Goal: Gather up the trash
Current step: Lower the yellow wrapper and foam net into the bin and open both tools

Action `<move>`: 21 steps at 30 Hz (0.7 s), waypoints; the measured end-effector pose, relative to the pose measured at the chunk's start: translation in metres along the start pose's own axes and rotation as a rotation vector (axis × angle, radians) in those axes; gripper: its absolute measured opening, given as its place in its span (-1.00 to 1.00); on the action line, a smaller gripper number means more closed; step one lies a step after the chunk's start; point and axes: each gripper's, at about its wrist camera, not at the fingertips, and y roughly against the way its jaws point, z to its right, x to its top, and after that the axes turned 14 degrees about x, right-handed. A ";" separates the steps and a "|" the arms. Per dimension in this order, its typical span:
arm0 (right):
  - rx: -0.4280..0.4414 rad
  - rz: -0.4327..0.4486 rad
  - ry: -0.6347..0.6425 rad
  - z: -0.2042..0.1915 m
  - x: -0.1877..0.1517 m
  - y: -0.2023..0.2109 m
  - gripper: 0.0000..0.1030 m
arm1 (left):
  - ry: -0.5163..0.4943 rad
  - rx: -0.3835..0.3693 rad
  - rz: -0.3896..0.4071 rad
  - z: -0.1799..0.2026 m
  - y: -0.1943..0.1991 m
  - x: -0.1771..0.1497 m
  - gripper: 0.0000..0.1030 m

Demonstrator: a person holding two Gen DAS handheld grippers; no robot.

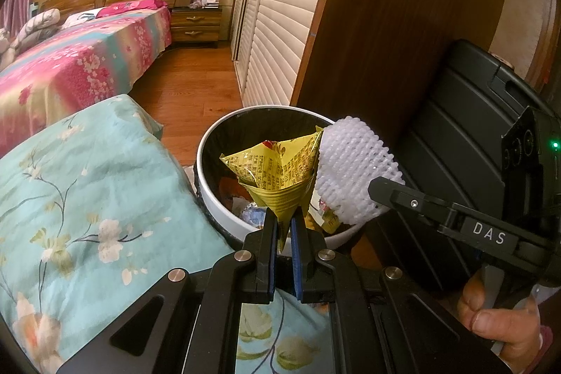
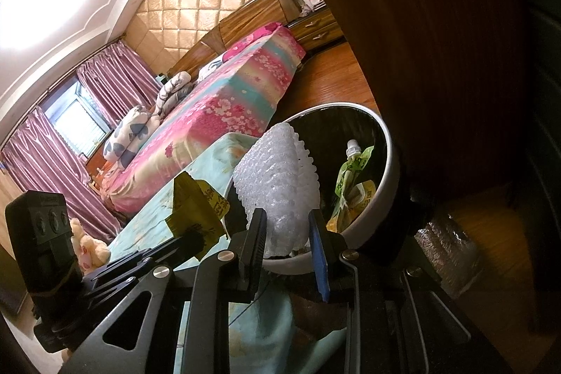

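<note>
Holding over the white bin (image 1: 224,216), for dropping: left gripper (image 1: 283,230) clamped on yellow wrapper (image 1: 277,177), right gripper (image 2: 285,233) clamped on white foam net (image 2: 277,184), both just ahead of the jaws.

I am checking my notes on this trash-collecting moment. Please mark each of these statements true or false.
1. The left gripper is shut on a yellow wrapper. True.
2. The right gripper holds a glass bottle. False: it is shut on a white foam net.
3. The trash bin is empty. False: packaging already lies inside.
4. Both held items are above the bin. True.
5. The bin stands on the bed. False: it stands on the wooden floor, beside a teal floral quilt.
</note>
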 end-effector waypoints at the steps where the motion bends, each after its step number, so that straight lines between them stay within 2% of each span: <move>1: -0.002 -0.001 0.000 0.000 0.001 -0.001 -0.51 | 0.001 -0.001 0.000 0.000 0.000 0.000 -0.89; 21: -0.043 -0.020 0.024 0.004 0.021 -0.018 -0.47 | -0.029 0.007 -0.014 0.002 -0.007 0.001 -0.89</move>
